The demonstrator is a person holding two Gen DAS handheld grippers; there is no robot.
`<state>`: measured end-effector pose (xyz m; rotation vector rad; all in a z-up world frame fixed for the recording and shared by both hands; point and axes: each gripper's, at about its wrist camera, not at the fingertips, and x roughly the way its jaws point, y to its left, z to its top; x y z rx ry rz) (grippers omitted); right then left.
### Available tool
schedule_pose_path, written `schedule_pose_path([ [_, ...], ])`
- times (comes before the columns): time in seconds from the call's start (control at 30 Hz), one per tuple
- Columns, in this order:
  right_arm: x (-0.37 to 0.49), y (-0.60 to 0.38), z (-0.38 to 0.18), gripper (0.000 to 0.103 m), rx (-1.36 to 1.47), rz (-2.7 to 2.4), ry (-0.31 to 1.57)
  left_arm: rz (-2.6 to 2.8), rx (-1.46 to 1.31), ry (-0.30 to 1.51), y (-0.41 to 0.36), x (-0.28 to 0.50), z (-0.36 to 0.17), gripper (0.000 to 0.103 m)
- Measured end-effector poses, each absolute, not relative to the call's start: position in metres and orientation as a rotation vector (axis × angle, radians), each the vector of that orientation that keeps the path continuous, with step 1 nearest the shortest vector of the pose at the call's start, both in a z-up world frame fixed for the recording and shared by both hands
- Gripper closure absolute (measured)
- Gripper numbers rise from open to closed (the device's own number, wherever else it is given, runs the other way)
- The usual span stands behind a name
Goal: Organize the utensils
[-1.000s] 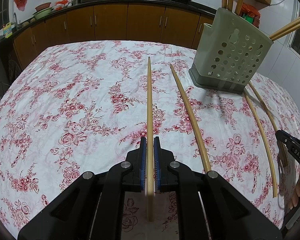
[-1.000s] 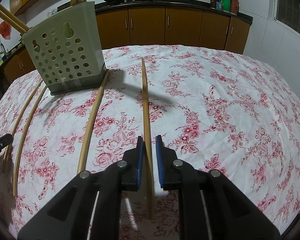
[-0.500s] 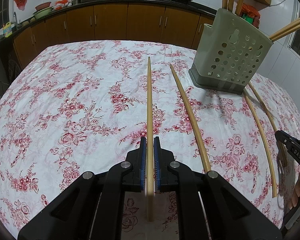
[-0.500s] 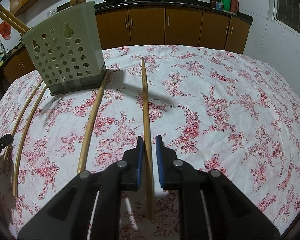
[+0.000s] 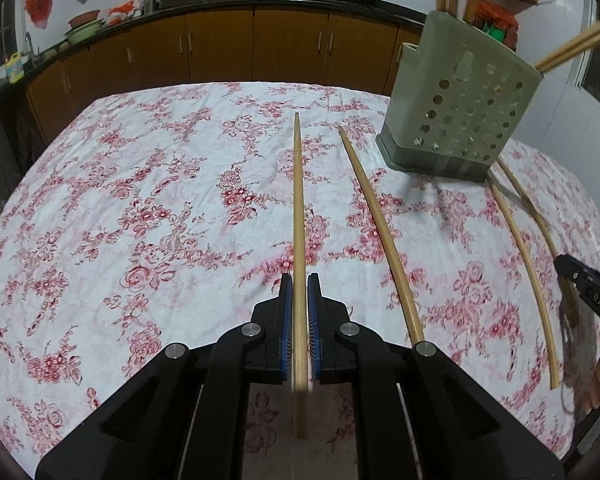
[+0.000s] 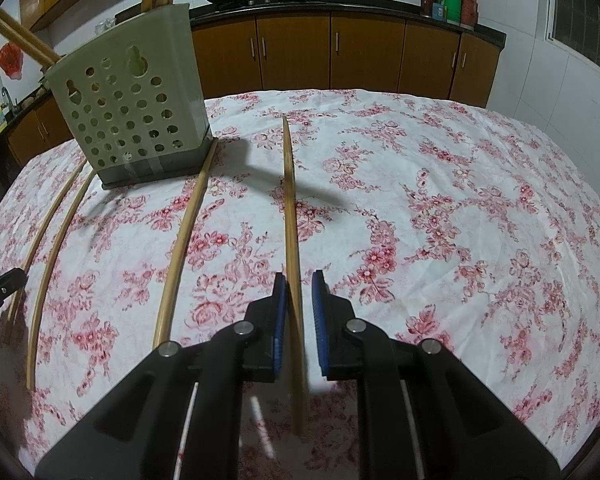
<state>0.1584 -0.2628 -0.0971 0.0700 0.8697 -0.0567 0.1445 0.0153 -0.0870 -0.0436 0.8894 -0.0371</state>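
While each gripper is clamped on its own chopstick, the rest lie flat on the cloth ahead. Pinched in the left gripper (image 5: 299,280), one chopstick (image 5: 299,216) runs straight out from the jaws; the right gripper (image 6: 299,278) likewise pinches another chopstick (image 6: 290,208), probably ready for lifting. Beyond and to the inner side of both jaws stands the perforated holder (image 6: 134,110), already keeping several sticks upright, likely their destination.
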Motion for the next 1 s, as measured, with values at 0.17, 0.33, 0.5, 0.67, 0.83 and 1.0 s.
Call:
schedule_pose_path([
  [0.17, 0.152, -0.263, -0.097, 0.088, 0.071, -0.043, 0.87, -0.037, -0.031, 0.888, 0.014, 0.134, -0.087, 0.094],
  [0.33, 0.151, -0.265, -0.095, 0.095, 0.076, -0.029, 0.884, -0.044, -0.006, 0.895, 0.013, 0.133, -0.087, 0.096],
  [0.5, 0.144, -0.275, -0.066, 0.095, 0.094, -0.041, 0.806, -0.059, -0.045, 0.862, 0.024, 0.132, -0.067, 0.096],
  [0.67, 0.137, -0.283, -0.026, 0.095, 0.111, -0.05, 0.692, -0.069, -0.079, 0.736, 0.03, 0.127, -0.022, 0.096],
  [0.83, 0.127, -0.289, 0.009, 0.095, 0.131, -0.046, 0.583, -0.081, -0.106, 0.614, 0.034, 0.121, 0.022, 0.096],
  [1.0, 0.123, -0.29, 0.029, 0.095, 0.135, -0.04, 0.518, -0.088, -0.107, 0.535, 0.035, 0.12, 0.051, 0.096],
])
